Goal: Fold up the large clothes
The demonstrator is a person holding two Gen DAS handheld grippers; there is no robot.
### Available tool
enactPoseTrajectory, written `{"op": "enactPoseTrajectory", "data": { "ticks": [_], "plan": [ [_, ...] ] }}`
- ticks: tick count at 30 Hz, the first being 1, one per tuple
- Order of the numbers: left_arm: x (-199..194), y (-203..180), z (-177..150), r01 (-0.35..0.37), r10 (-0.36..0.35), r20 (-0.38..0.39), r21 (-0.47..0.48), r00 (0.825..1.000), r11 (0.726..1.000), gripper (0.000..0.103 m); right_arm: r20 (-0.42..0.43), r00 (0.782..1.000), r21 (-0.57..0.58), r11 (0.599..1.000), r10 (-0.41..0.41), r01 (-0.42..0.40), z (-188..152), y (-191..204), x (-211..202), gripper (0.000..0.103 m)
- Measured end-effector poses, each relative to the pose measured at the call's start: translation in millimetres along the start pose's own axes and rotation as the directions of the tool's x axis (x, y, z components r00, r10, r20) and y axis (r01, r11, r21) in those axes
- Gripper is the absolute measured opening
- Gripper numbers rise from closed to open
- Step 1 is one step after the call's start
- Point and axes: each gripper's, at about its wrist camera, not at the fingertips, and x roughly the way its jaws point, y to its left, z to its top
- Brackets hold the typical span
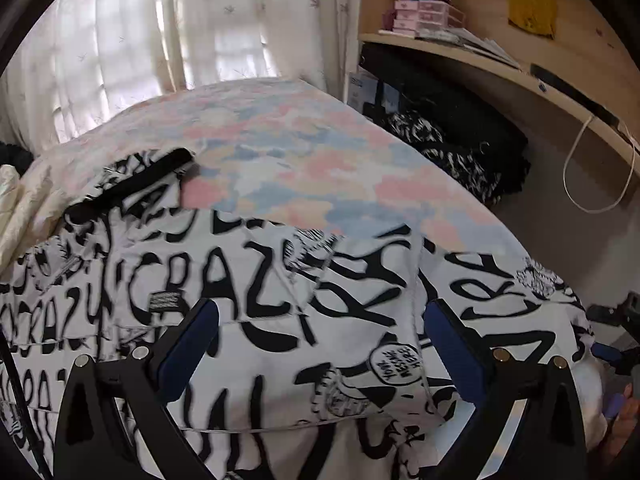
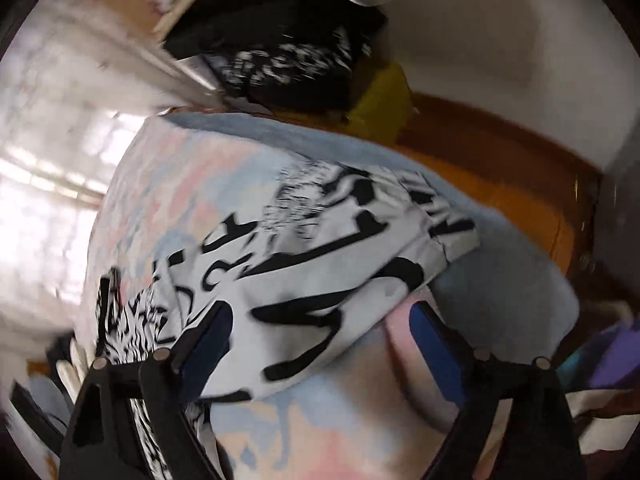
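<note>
On the bed point(image 1: 280, 152), across its near edge, lies the white garment point(image 1: 248, 288) covered in black graffiti lettering. The left gripper point(image 1: 320, 344) hangs over it, jaws spread wide and grasping nothing. The right gripper point(image 2: 320, 344) is spread too, over the cloth's corner, nothing pinched.

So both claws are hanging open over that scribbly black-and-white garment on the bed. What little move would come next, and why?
Probably lower the right claw onto the garment's near edge and close. Its jaws stand wide with cloth between them, nothing pinched. The left claw is also open above the cloth, which lies spread on the bed, so folding needs a grip first.
</note>
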Motion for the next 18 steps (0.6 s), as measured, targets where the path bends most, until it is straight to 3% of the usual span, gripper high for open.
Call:
{"op": "enactPoseTrajectory", "data": {
  "ticks": [4,6,8,10,12,15,18],
  "plan": [
    [9,-7,-3,0.027,-0.026,-0.036,0.007,0.999,1.000,0.092,0.057,0.998,0.038,0.999,0.025,-0.028,6,-7,12,0.089],
    [10,-8,-5,0.033,-0.032,-0.044,0.010,0.999,0.999,0.088,0.086,0.996,0.061,0.998,0.021,-0.027,11,-11,18,0.075],
    [9,-5,-6,0.028,-0.028,-0.056,-0.003,0.998,1.000,0.088,0.105,0.994,0.068,0.997,0.019,-0.027,15,-11,20,0.036],
    [3,3,-6,0.024,-0.025,-0.056,-0.020,0.998,1.000,0.088,0.148,0.987,0.046,0.997,0.055,-0.062,15,1,11,0.008],
    [-6,15,-5,0.008,-0.009,-0.040,-0.038,0.999,0.999,0.088,0.233,0.970,-0.036,0.998,0.064,-0.057,13,28,-9,0.008],
    [-24,44,-3,-0.020,0.020,-0.002,-0.085,1.000,0.996,0.088,0.343,0.927,-0.245,0.967,0.149,-0.065,-1,93,-47,0.007],
    [-45,77,-2,-0.059,0.065,0.038,-0.137,0.997,0.989,0.088,0.350,0.899,-0.460,0.885,0.262,-0.079,-33,167,-70,0.007]
  ]
}}
